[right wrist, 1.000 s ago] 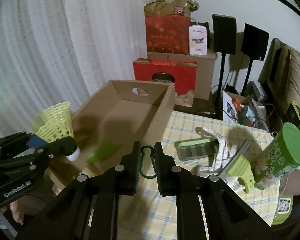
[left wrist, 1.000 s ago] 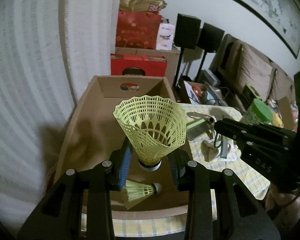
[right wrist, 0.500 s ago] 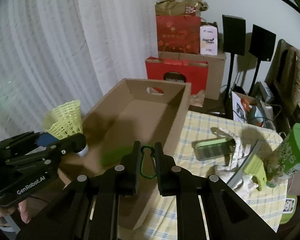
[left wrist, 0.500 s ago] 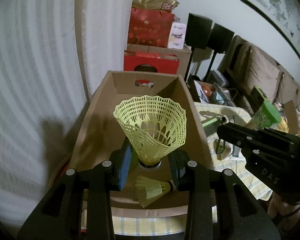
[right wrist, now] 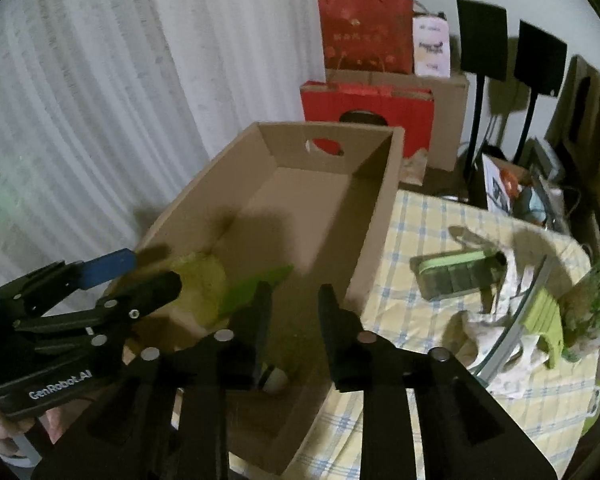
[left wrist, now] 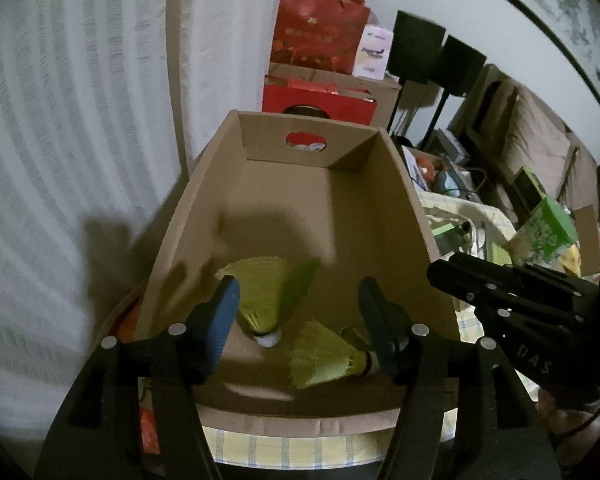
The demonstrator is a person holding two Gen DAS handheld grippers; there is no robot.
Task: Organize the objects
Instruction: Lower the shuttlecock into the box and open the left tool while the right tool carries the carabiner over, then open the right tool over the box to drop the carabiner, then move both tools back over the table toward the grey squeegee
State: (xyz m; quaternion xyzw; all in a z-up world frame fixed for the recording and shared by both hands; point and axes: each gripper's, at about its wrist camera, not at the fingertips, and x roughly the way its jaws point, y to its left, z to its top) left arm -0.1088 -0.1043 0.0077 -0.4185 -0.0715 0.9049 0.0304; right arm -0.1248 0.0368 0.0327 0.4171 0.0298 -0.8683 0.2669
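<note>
Risk: shuttlecocks roll under the spread fingers, judged likely if they dip | Left hand-held gripper: wide, empty, over the cardboard box | Right hand-held gripper: wide, empty | Shuttlecocks, green piece: in box, just ahead of both.

Behind the counter you see white pleated curtains on the left. At the back, a red paper gift bag stands on a brown cardboard carton, with a white pouch just beside the bag. Two black speakers on thin stands rise to the right, and a dark-framed picture hangs on the wall.
</note>
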